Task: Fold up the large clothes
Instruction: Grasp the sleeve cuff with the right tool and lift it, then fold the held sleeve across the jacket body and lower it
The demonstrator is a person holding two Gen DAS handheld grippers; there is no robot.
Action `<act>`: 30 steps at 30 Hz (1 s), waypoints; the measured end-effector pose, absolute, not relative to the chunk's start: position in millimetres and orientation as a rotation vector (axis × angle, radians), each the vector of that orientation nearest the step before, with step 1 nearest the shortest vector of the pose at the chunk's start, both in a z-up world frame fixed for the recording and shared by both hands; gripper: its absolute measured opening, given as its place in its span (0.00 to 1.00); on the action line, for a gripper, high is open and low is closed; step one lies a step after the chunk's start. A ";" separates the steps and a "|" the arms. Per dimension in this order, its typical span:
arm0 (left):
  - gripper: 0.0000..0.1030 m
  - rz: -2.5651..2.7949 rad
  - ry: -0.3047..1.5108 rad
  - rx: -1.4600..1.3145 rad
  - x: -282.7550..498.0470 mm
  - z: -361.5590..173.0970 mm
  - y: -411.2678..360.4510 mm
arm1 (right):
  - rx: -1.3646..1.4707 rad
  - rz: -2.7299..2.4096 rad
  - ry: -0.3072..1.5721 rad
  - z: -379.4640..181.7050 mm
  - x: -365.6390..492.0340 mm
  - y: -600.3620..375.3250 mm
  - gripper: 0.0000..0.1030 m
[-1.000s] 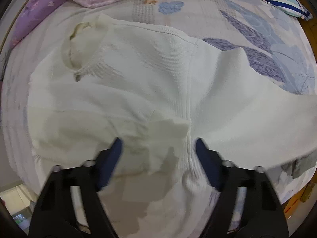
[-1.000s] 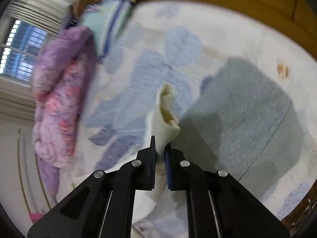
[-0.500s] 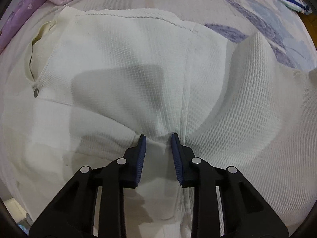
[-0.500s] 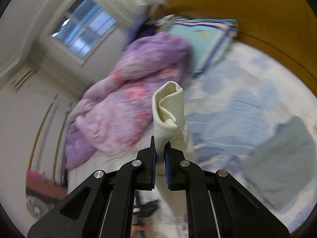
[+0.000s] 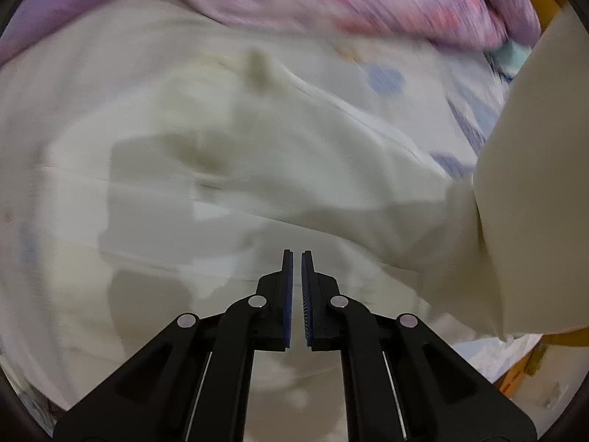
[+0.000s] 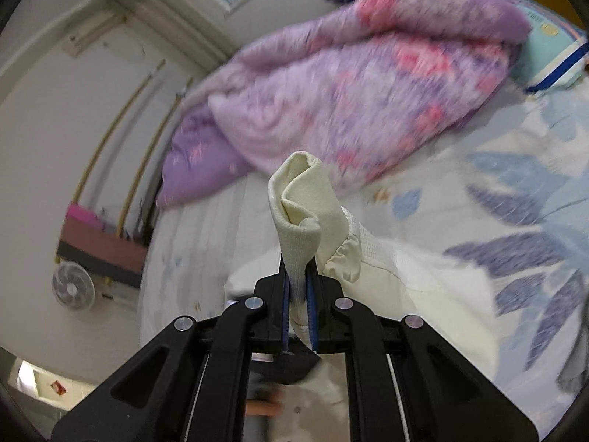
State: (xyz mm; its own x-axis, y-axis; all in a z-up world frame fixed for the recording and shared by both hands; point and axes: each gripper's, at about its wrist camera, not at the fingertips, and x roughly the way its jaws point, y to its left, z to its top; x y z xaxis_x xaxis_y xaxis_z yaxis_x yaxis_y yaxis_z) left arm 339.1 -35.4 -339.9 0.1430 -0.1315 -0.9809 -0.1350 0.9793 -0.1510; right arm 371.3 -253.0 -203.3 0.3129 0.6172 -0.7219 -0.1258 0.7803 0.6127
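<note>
A large cream-white garment (image 5: pixel 221 147) lies spread on the bed, its collar (image 5: pixel 257 66) toward the far side. My left gripper (image 5: pixel 297 254) points almost straight down at it. Its jaws are closing to a narrow slit on a pinch of the cloth, which tents up toward the tips; the view is blurred. My right gripper (image 6: pixel 297 258) is shut on the ribbed sleeve cuff (image 6: pixel 302 199), which sticks up past its tips. The sleeve trails down to the garment body (image 6: pixel 423 294). In the left wrist view the lifted sleeve (image 5: pixel 526 184) rises along the right edge.
A bunched purple and pink quilt (image 6: pixel 349 84) lies along the far side of the bed. The bedsheet (image 6: pixel 515 202) is pale with blue leaf prints. A teal pillow (image 6: pixel 552 48) sits at the head. Past the bed's edge stand a white fan (image 6: pixel 73 289) and a low bench.
The left jaws went from wide open to nearly together on a fold by the sleeve seam, then shifted across the garment. The right gripper swung and rolled with the cuff toward the quilt.
</note>
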 end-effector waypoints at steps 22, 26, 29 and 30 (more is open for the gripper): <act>0.07 0.269 1.453 -0.216 265.2 -341.6 176.0 | 0.388 0.545 1.492 -403.7 307.5 -37.9 0.13; 0.25 0.289 1.455 -0.249 257.3 -345.3 178.9 | 0.541 0.626 1.571 -413.0 308.2 -36.9 0.44; 0.46 0.262 1.433 -0.270 254.0 -339.5 174.0 | 0.590 0.644 1.596 -405.4 306.6 -47.4 0.70; 0.52 0.255 1.430 -0.271 254.8 -338.7 171.2 | 0.598 0.636 1.591 -400.7 306.3 -55.7 0.70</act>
